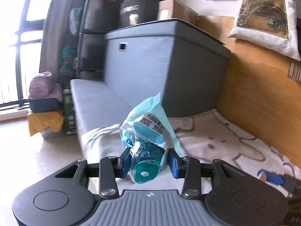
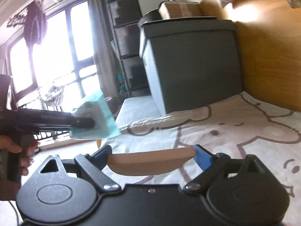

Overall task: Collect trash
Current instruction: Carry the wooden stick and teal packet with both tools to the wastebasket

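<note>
The left gripper (image 1: 149, 164) is clenched on a crumpled pale-teal plastic package (image 1: 148, 137), its blue pads pressing the lower part from both sides. The package is held up off the bed, above the cartoon-print blanket (image 1: 225, 137). It carries a white label with barcodes and QR codes; the small print is too blurred to read. A dark-teal ring-shaped piece shows through the plastic at the bottom. In the right wrist view the same package (image 2: 101, 120) sticks out past the left gripper's dark fingers, with a hand (image 2: 13, 150) on the grip behind.

The right gripper (image 2: 152, 157) grasps a flat tan wooden piece (image 2: 150, 162) across its width.

Beyond the blanket stands a grey fabric storage box (image 1: 169, 64) against the wooden wall panel (image 1: 254, 86). On its lid sit a cardboard box (image 1: 176, 11) and a black round container (image 1: 139, 13) with blurred white lettering.
</note>
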{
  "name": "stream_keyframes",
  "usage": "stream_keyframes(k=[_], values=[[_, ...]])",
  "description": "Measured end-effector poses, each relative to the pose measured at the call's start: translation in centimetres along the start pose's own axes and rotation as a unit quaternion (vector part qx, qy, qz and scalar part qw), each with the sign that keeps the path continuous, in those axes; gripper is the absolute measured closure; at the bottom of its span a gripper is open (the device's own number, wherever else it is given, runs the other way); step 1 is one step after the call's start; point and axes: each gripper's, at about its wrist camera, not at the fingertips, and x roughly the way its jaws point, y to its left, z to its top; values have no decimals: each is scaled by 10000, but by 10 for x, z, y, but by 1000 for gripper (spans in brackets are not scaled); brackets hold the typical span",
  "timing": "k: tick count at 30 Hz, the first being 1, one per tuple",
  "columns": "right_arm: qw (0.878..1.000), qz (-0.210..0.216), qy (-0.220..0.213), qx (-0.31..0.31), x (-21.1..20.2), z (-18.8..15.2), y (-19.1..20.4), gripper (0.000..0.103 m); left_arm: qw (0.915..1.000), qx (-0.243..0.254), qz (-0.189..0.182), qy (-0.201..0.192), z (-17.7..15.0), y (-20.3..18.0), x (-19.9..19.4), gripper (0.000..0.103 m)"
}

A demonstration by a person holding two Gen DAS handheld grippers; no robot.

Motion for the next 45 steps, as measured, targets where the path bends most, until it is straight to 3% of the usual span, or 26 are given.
stream_keyframes(k=[10,24,30,37,45], values=[[9994,231,219,-164,4,-13,52,10,9981,7,607,38,-40,52,-71,61],[9920,811,914,-329,15,-26,150,9,9876,-904,1214,413,-91,134,-148,61],[9873,1016,1149,-415,26,-34,196,9,9833,-978,1423,567,-109,160,-167,61],[9794,1077,1684,-286,55,-74,232,10,9737,-1356,1610,873,-148,189,-171,61],[9593,960,2636,-306,84,-149,242,9,9554,-1754,1750,1607,-214,215,-157,61]])
